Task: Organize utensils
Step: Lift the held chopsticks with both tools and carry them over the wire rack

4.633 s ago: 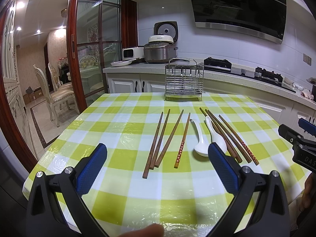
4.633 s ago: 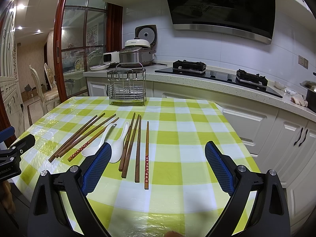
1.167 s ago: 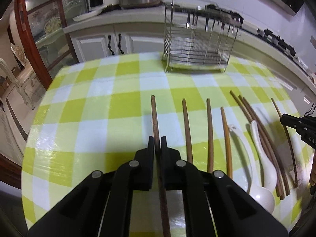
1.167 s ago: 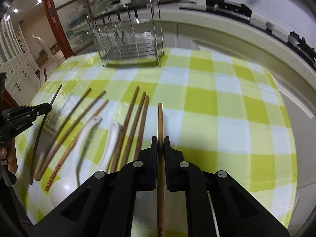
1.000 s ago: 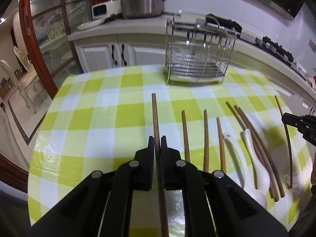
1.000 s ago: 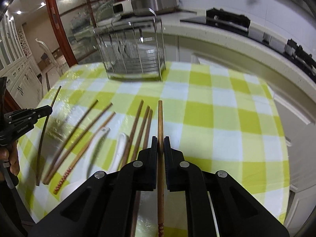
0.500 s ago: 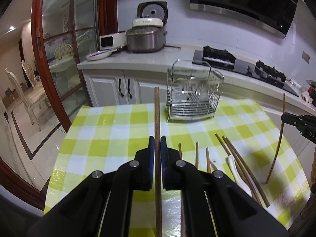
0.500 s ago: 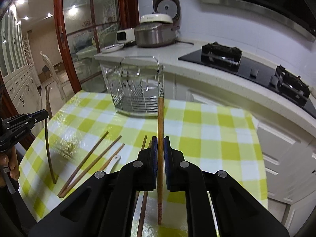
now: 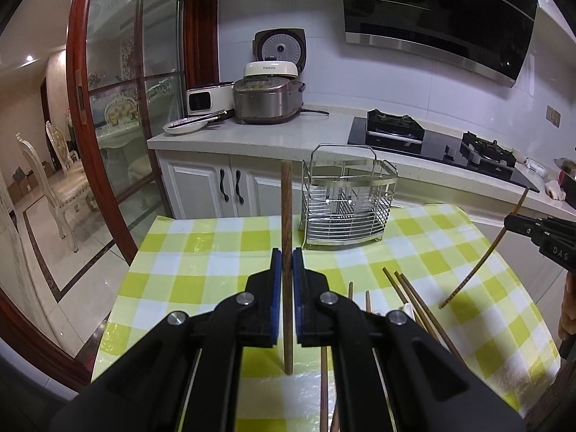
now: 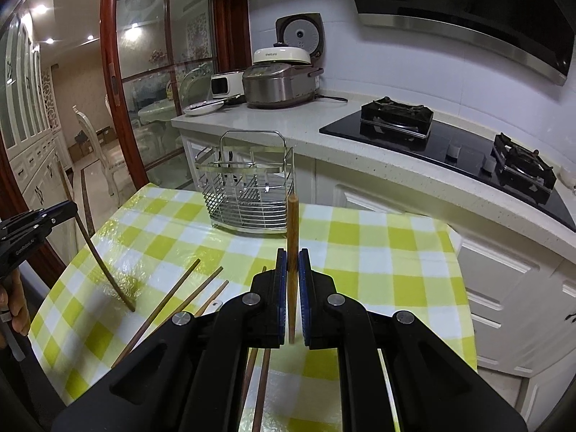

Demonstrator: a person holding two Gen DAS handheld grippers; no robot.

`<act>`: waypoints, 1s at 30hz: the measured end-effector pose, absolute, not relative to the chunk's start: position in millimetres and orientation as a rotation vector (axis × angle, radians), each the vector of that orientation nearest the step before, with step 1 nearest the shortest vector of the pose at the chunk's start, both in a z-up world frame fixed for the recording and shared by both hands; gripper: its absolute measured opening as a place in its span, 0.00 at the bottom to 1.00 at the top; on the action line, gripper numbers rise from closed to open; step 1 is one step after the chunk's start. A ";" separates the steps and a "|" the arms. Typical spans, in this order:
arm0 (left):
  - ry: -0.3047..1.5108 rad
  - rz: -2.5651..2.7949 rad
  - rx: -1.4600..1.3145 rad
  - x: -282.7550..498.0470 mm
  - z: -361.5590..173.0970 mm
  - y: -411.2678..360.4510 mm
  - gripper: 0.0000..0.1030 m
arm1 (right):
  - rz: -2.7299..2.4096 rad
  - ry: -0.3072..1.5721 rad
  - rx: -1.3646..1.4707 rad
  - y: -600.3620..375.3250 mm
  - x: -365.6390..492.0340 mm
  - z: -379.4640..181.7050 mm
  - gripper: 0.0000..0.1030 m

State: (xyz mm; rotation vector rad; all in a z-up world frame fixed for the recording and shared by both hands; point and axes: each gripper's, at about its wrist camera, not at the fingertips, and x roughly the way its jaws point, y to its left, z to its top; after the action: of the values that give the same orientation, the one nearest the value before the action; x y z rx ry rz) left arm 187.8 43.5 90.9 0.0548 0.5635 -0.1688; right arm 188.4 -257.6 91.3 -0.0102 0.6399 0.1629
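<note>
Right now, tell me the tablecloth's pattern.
Yellow-green and white checks on the tablecloth, clearest in the right wrist view.

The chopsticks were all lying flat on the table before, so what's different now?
Each gripper closed on one chopstick and lifted it: the left gripper holds a dark chopstick, the right gripper a lighter chopstick. The other chopsticks stayed on the tablecloth, and the wire rack stayed put.

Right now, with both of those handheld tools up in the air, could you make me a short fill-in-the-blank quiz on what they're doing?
1. Each gripper's jaws are shut on one ____.
2. The left gripper holds the darker chopstick; the right gripper holds the ____ one.
3. The wire rack stands on the ____ tablecloth.

Missing words: chopstick; lighter; checked
</note>
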 end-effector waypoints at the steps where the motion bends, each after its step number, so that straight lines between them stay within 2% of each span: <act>1: 0.566 -0.169 0.053 189.2 90.7 43.1 0.06 | 0.161 0.640 -0.009 -257.9 189.7 91.3 0.09; 13: 0.538 -0.201 0.042 217.8 117.8 30.1 0.06 | 0.144 0.604 -0.023 -257.6 217.0 115.8 0.09; 23: 0.396 -0.238 0.038 251.0 191.3 7.5 0.06 | 0.146 0.457 -0.057 -238.4 260.0 197.4 0.09; 30: 0.279 -0.242 0.013 283.2 236.2 -7.3 0.06 | 0.166 0.369 -0.052 -220.4 297.0 235.5 0.09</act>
State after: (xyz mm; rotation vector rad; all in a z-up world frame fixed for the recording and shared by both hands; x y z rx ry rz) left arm 283.2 -7.3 236.2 0.0132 0.2794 -0.2424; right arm 297.0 -220.4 235.5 -0.0518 0.3694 0.1661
